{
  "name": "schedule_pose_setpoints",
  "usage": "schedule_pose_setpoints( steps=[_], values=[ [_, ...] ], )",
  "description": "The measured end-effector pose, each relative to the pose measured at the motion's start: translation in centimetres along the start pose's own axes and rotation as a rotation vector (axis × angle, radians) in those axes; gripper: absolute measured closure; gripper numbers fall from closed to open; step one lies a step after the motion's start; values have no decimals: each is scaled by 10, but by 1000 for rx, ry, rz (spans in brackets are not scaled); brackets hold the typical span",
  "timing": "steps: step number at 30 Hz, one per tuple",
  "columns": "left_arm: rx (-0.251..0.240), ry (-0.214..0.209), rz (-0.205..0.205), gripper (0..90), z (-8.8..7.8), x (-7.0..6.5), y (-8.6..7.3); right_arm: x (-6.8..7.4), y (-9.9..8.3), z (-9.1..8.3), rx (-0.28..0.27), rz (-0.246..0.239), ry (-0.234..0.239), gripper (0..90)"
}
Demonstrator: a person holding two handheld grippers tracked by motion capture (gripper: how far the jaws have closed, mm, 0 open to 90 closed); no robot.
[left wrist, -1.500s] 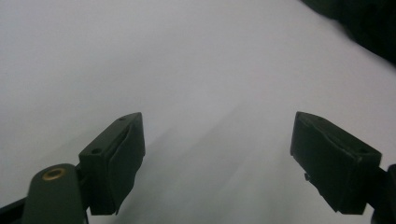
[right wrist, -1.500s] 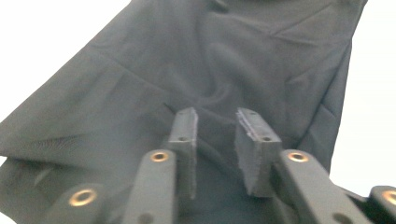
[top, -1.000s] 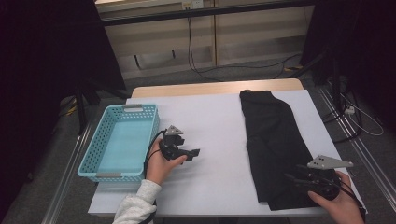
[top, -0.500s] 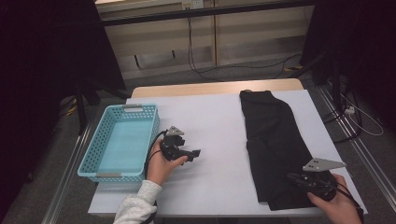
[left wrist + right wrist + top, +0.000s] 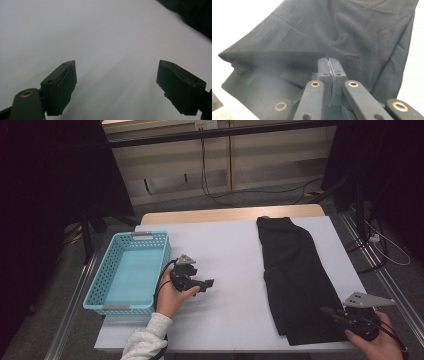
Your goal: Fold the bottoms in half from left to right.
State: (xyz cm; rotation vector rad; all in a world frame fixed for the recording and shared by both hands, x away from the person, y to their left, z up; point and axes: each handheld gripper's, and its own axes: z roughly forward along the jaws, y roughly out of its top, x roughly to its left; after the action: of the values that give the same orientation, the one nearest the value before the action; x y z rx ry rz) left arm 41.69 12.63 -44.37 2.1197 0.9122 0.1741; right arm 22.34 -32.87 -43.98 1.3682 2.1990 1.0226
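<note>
Basket left of left gripper, black cloth at right gripper.

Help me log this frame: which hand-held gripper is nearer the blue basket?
Left. The left hand-held gripper sits just beside the blue basket, jaws open over bare table. The right hand-held gripper is across the table at the black garment, jaws shut.

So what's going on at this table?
A person holds a tool in each hand over a white table. The right tool has just been closing and is shut at the near edge of a black cloth; whether it pinches fabric is unclear. The left tool hangs open over bare table, beside a blue basket.
</note>
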Motion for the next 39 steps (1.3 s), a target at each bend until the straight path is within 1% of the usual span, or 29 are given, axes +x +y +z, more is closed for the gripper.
schedule_pose_setpoints(
  steps=[5,6,8,11,12,14,15,16,17,18,19,21,22,25,27,30,31,32,34,35,39],
  values=[
    [-5,0,-1,165,0,-1,0,-2,-9,-10,-2,8,-11,890],
    [-5,1,-3,165,0,-1,0,-3,-11,-12,-3,8,-14,880],
    [1,1,-4,165,0,0,0,-5,-14,-17,-5,3,-36,830],
    [2,4,-13,165,1,0,-1,-10,-16,-25,-21,20,-52,770],
    [2,6,-13,165,2,0,-1,-12,-15,-28,-37,28,-64,752],
    [7,6,-12,165,3,-1,-1,-14,-13,-31,-65,49,-65,731],
    [10,6,-9,165,3,-1,0,-15,-11,-31,-75,61,-68,711],
    [13,6,-5,165,3,-1,0,-16,-10,-29,-81,72,-68,711],
    [13,4,-5,165,3,-1,0,-16,-8,-27,-78,70,-65,711],
    [11,8,-2,165,3,-2,0,-16,-7,-23,-69,72,-67,701],
    [10,7,-3,165,3,-2,0,-17,-7,-19,-58,83,-79,683],
    [13,7,1,165,3,-1,0,-21,-6,-11,-32,99,-101,679],
    [17,8,3,165,3,-1,-1,-24,-6,-6,-19,115,-119,680],
    [9,12,-6,165,3,-1,-1,-30,-4,5,16,137,-129,685],
    [9,9,-8,165,2,-1,-1,-30,-5,9,42,136,-143,701],
    [13,16,-2,165,2,0,-2,-29,-4,9,44,138,-137,761],
    [12,15,-3,165,2,0,-2,-28,-4,10,42,133,-134,812],
    [7,15,-6,165,2,-1,-2,-27,-3,10,45,127,-120,859],
    [13,14,5,165,2,-1,-1,-26,-2,10,47,121,-122,890],
    [11,17,4,165,2,-2,-1,-26,-2,10,49,118,-118,894],
    [11,15,3,166,2,-1,-1,-29,-2,6,37,134,-110,900]
  ],
)
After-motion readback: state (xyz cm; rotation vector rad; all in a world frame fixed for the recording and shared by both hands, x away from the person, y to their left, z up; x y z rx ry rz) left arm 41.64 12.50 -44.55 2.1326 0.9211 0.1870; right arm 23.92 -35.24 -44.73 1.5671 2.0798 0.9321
